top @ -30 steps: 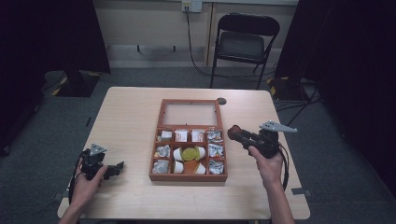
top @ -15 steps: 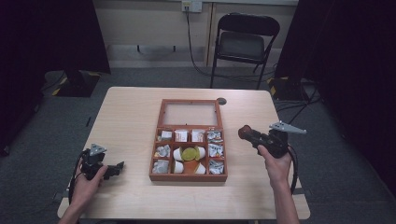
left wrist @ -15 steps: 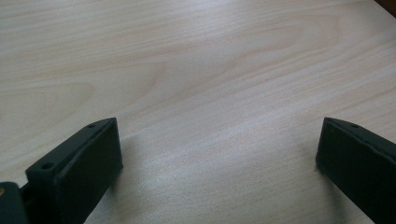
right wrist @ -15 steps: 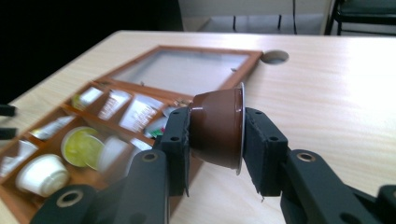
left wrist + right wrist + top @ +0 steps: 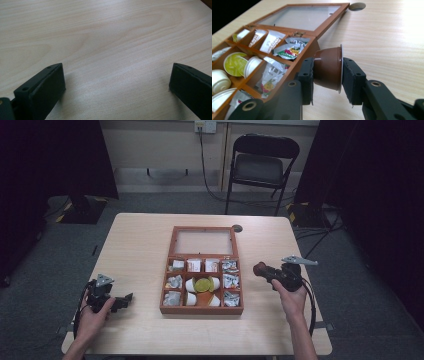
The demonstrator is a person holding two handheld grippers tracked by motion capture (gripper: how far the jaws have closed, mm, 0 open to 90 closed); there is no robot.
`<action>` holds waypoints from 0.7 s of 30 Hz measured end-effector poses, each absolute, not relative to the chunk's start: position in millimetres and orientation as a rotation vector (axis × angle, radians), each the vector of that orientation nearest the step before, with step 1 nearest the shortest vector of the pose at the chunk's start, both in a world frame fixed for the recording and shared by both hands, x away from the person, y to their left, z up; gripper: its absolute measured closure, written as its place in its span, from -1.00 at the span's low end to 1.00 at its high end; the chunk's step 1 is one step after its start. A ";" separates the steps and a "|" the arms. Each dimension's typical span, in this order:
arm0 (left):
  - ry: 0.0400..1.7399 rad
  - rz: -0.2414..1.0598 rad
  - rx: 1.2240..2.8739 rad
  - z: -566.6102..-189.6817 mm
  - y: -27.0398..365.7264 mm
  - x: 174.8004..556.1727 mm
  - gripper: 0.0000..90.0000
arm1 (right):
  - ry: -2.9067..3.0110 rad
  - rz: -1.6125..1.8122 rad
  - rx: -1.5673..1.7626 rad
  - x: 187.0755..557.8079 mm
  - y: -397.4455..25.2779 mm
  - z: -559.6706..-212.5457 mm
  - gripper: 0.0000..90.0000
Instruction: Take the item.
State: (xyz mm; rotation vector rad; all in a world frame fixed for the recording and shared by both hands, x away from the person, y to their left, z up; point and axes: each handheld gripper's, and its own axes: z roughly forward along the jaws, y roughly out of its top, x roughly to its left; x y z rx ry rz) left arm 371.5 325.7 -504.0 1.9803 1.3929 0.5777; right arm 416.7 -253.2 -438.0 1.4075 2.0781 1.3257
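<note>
High view: light wood table (image 5: 140,245) w/ a wooden compartment box (image 5: 202,306) at centre, glass lid (image 5: 203,241) laid open flat toward the far side. A folding chair (image 5: 260,167) stands on the floor beyond the table.

Box compartments hold paper sachets (image 5: 230,281) along the sides and back row; middle ones hold white pods (image 5: 190,284) and a green-topped pod (image 5: 202,284).

Left gripper (image 5: 122,301) sits low on the table near-left, well apart from the box; left gripper view has jaws wide, bare wood btwn them.

Right gripper (image 5: 327,75) is held just right of the box, jaws clamped on a brown coffee capsule (image 5: 329,68), base vs. one jaw and foil rim vs. the other, above the tabletop beside the box's right wall.
</note>
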 end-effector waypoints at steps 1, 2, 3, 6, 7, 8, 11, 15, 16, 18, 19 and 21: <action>1.393 0.578 1.980 -504.0 325.7 371.5 -1.00 | 2.078 1.326 1.408 416.7 -253.2 -438.0 0.41; 1.392 0.578 1.981 -504.0 325.8 371.6 -1.00 | 2.102 1.296 1.403 418.2 -249.7 -442.0 0.41; 1.392 0.578 1.981 -504.0 325.8 371.6 -1.00 | 2.102 1.296 1.403 418.2 -249.7 -442.0 0.41; 1.394 0.577 1.979 -504.0 325.6 371.5 -1.00 | 2.134 1.256 1.393 421.1 -244.4 -448.0 0.41; 1.392 0.578 1.981 -503.9 325.8 371.5 -1.00 | 2.143 1.245 1.391 421.5 -243.6 -449.3 0.41; 1.394 0.577 1.978 -504.0 325.6 371.5 -1.00 | 2.146 1.235 1.390 421.8 -243.0 -450.5 0.41; 1.393 0.579 1.981 -503.9 325.8 371.5 -1.00 | 2.150 1.226 1.394 422.2 -243.4 -453.3 0.41; 1.394 0.577 1.979 -504.0 325.6 371.5 -1.00 | 2.164 1.192 1.408 422.3 -245.9 -458.8 0.41; 1.394 0.577 1.979 -504.0 325.6 371.5 -1.00 | 2.164 1.192 1.408 422.3 -245.9 -458.8 0.41; 1.394 0.577 1.978 -504.0 325.6 371.4 -1.00 | 2.167 1.177 1.412 422.3 -247.0 -459.6 0.40; 1.393 0.577 1.979 -504.0 325.7 371.5 -1.00 | 2.170 1.171 1.413 422.6 -247.3 -460.3 0.40; 1.394 0.577 1.979 -504.0 325.6 371.4 -1.00 | 2.180 1.154 1.422 423.4 -247.3 -463.6 0.40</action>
